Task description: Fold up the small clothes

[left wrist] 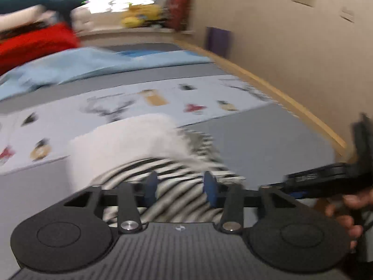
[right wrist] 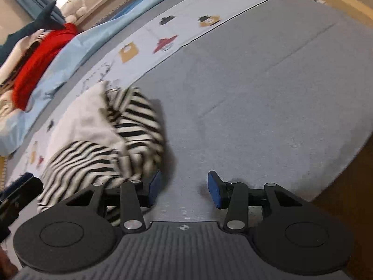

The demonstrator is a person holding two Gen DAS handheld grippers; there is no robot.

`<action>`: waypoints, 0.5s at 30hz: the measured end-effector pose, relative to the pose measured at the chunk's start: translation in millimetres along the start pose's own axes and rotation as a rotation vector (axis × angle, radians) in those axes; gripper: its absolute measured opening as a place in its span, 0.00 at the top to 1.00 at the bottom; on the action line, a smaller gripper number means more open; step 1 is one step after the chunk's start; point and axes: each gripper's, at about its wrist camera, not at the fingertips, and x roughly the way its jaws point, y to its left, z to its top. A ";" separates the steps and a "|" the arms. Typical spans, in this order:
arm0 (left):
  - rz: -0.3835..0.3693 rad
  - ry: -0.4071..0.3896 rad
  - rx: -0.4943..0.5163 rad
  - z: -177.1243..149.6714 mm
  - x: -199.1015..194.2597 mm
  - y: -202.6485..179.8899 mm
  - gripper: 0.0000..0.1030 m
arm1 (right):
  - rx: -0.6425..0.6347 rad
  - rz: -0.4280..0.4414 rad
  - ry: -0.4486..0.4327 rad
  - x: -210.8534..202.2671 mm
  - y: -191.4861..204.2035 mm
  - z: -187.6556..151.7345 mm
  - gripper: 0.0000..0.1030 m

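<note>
Striped garment lies bunched on the grey mat, white side partly up. Left gripper over it and right gripper just beside it, both spread w/ nothing held. Prob best to grab opposite corners & pull flat before folding.

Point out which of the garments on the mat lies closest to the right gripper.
The black-and-white striped garment, crumpled with its pale lining showing, lies right by the open right gripper. The red garment and the light blue cloth lie much farther back.
</note>
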 end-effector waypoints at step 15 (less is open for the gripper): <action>-0.056 0.267 -0.045 -66.4 17.3 15.0 0.81 | -0.145 -0.002 0.087 63.9 56.2 13.7 0.54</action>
